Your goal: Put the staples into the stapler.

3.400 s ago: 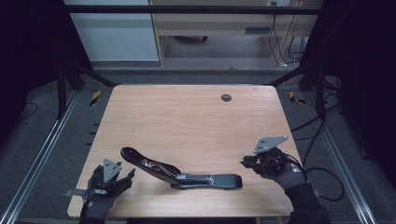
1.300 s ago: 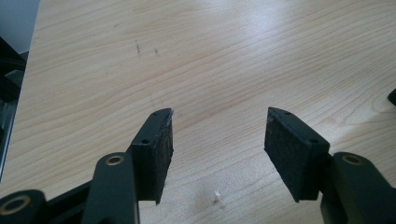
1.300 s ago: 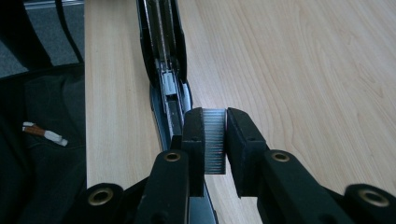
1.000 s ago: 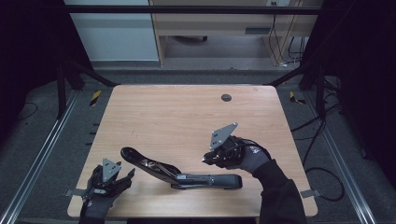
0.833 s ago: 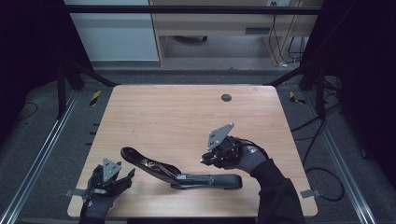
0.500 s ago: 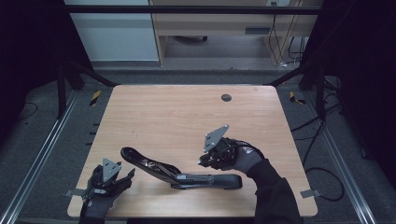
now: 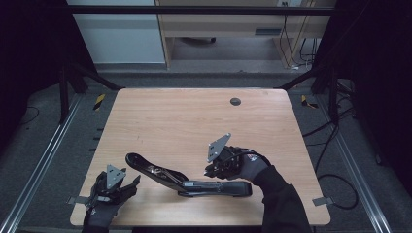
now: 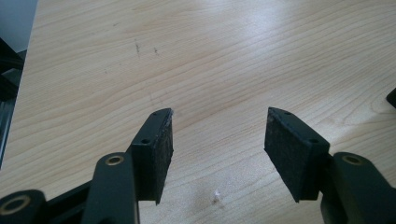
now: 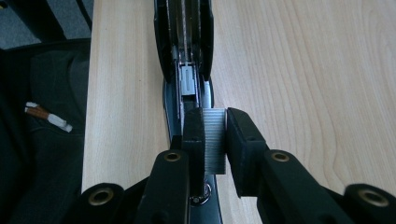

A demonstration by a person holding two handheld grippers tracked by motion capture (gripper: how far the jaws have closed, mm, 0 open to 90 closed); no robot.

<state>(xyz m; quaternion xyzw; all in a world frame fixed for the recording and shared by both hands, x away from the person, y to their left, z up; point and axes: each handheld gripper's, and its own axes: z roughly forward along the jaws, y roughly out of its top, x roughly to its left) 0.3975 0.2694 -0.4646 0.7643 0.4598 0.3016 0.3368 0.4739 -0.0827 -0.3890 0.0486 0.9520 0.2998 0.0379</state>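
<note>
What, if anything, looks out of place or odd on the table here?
Only the stapler stands out: it lies swung wide open, its top arm folded back flat on the table. The right tongs hold a strip of staples over its channel. Nothing looks spilled or damaged.

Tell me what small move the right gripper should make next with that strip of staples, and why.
Probably lower it. The right gripper holds the staple strip just above the opened stapler, roughly in line with its channel, so easing it down should seat it. The left gripper is open over bare table.

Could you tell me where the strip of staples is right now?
The staple strip is clamped in the right gripper, directly above the open stapler near the table's front edge.
</note>
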